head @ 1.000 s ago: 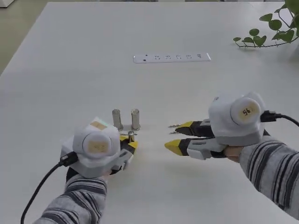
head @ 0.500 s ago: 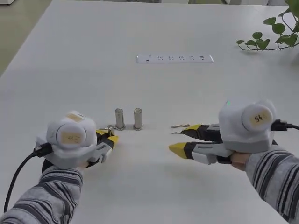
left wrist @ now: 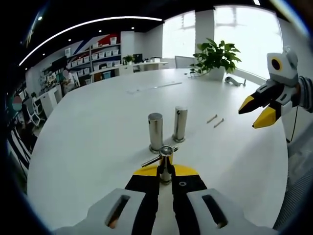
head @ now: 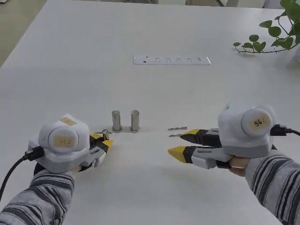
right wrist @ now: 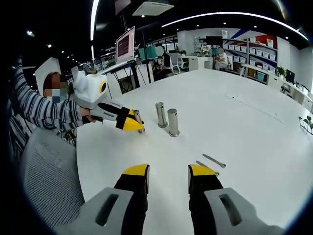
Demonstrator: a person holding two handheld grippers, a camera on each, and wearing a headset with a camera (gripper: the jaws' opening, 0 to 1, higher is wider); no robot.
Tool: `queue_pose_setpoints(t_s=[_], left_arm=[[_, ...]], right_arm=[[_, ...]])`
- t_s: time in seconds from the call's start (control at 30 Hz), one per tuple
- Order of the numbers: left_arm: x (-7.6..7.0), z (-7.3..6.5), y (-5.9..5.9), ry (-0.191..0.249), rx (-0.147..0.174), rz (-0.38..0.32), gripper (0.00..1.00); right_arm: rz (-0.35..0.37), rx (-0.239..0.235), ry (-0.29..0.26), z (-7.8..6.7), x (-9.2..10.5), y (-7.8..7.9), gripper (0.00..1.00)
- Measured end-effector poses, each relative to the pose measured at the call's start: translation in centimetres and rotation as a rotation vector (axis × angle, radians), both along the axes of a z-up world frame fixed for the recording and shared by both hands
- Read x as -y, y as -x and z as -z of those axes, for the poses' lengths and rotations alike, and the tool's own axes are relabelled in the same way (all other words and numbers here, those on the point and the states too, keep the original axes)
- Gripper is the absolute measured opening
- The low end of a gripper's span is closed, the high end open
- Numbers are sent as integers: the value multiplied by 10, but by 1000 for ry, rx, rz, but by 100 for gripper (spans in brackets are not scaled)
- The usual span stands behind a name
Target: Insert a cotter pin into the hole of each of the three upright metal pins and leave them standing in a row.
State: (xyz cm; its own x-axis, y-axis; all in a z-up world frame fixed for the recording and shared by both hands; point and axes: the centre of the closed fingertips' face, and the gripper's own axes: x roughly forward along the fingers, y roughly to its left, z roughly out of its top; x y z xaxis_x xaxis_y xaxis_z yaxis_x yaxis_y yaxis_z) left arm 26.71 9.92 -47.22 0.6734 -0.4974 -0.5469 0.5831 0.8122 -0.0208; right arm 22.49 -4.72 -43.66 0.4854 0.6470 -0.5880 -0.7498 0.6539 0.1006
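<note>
Now: L claw (left wrist: 165, 172) pinches short silver metal pin (left wrist: 166, 152), thin cotter pin (left wrist: 149, 161) thru it, lower centre.
R claw (right wrist: 168, 172) spread, empty; two upright steel cylinders (left wrist: 155, 131) mid-frame, two loose cotter pins (left wrist: 218, 122) to the right.

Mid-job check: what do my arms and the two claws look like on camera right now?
Both the left claw and right claw have rounded white housings, black jaws with yellow tips, and a black cable at the rear. Each housing carries a round yellowish label. The sleeves are grey with dark stripes.
</note>
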Motion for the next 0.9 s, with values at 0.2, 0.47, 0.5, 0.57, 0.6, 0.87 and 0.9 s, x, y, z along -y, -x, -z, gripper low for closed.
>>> queue_pose_setpoints(t_s=[0.2, 0.47, 0.5, 0.57, 0.6, 0.87, 0.9], left_arm=[[0, 0, 1, 5, 14, 7, 5], [0, 0, 0, 5, 19, 11, 5], [0, 0, 0, 9, 15, 9, 5], [0, 0, 1, 21, 6, 3, 6], [0, 0, 1, 21, 6, 4, 6], [-2, 4, 1, 24, -14, -10, 11], [-2, 4, 1, 26, -15, -12, 12]], right_arm=[[5, -13, -1, 3, 0, 3, 27], [6, -25, 0, 6, -3, 6, 27], [6, -26, 0, 7, -3, 6, 27], [5, -26, 2, 7, -4, 7, 27], [5, -26, 2, 7, -4, 7, 27], [16, -30, -8, 8, -5, 8, 27], [17, -30, -11, 7, -6, 8, 27]])
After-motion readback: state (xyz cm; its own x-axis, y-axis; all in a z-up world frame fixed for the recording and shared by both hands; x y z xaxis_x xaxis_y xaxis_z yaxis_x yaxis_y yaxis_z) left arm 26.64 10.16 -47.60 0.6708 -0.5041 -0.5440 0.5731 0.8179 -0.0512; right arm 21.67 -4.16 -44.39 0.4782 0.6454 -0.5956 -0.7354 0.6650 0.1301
